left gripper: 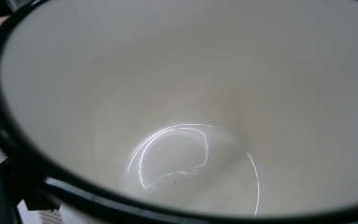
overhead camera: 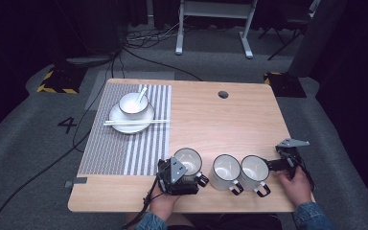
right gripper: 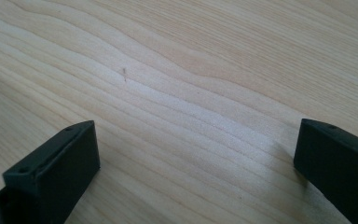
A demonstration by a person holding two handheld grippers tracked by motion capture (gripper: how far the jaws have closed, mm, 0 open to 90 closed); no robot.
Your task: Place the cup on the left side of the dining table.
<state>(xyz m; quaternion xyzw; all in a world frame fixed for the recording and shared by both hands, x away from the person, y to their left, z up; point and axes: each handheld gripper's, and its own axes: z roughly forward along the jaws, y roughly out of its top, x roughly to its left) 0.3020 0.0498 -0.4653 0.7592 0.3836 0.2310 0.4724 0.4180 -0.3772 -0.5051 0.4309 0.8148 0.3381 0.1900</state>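
Pale wood forms the worktop (overhead camera: 230,120), where three white mugs with black rims stand in a row near the front edge. At the left mug (overhead camera: 188,160), the left gripper (overhead camera: 184,178) is held low in the person's left hand (overhead camera: 164,201); whether its fingers are clamped on the mug I cannot tell. The left gripper view looks straight into that mug's glossy interior (left gripper: 191,116). Beside the right mug (overhead camera: 254,171), with the middle mug (overhead camera: 225,171) beyond, the right gripper (right gripper: 196,172) lies level, fingers (right gripper: 51,172) spread wide over bare wood. A bowl (overhead camera: 133,104) on a plate (overhead camera: 132,117) sits on a striped mat (overhead camera: 124,143).
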